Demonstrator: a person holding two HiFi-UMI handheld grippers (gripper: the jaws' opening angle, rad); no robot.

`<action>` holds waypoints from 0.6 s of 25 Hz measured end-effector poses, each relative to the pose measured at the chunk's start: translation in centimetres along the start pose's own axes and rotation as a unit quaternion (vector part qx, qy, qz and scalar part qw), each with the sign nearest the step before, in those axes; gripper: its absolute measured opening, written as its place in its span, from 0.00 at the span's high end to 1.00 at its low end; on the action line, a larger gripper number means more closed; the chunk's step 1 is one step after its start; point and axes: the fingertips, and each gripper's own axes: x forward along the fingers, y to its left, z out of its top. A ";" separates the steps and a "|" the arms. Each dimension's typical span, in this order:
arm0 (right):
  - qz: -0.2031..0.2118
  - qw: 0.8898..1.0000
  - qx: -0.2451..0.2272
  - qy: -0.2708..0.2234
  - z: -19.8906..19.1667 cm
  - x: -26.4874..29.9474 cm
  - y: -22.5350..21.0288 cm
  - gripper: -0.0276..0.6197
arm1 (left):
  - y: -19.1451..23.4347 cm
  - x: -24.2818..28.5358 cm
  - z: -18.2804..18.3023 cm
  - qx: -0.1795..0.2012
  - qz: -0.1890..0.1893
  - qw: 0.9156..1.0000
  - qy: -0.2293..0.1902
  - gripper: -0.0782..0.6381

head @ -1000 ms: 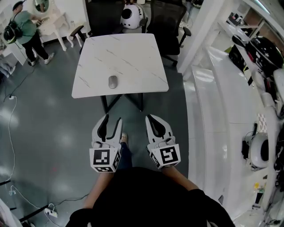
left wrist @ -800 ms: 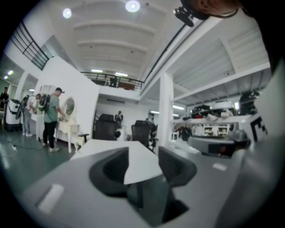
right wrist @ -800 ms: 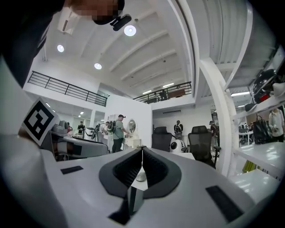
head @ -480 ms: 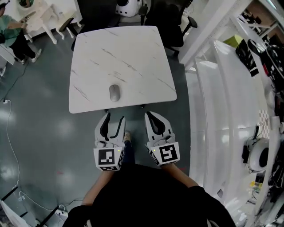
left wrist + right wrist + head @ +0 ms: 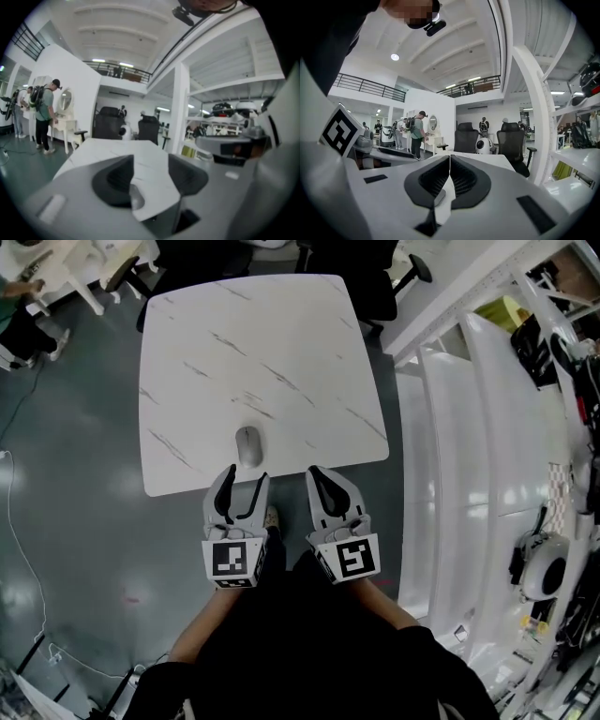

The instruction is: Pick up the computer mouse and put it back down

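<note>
While the left gripper (image 5: pixel 243 482), jaws just opening to roughly half and empty, hovered at the table's (image 5: pixel 281 334) near edge, the computer mouse (image 5: pixel 248 446) lay just ahead of its tips; that gap seemed narrow, so a pad might shove it. The right gripper (image 5: pixel 317 474) was closed, empty.

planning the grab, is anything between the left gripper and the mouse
Nothing visible. The mouse lies on the table near its front edge, just ahead of the left gripper, whose empty jaws have just been opening.
</note>
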 end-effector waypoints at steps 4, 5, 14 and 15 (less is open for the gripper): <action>-0.001 1.000 0.003 0.013 -0.3 1.2 0.0 0.93 | 0.9 1.1 -0.8 -0.006 0.002 1.000 0.015 0.57; -0.001 1.000 0.004 0.015 -0.5 1.6 -0.1 0.93 | 1.2 1.4 -1.0 -0.008 0.002 1.000 0.018 0.57; 0.017 0.999 0.004 0.034 -1.8 3.9 -1.2 0.93 | 1.9 3.9 -2.1 -0.023 0.017 0.999 0.037 0.57; 0.024 0.999 0.004 0.033 -1.8 4.1 -1.2 0.93 | 1.9 4.1 -2.2 -0.025 0.022 0.999 0.039 0.57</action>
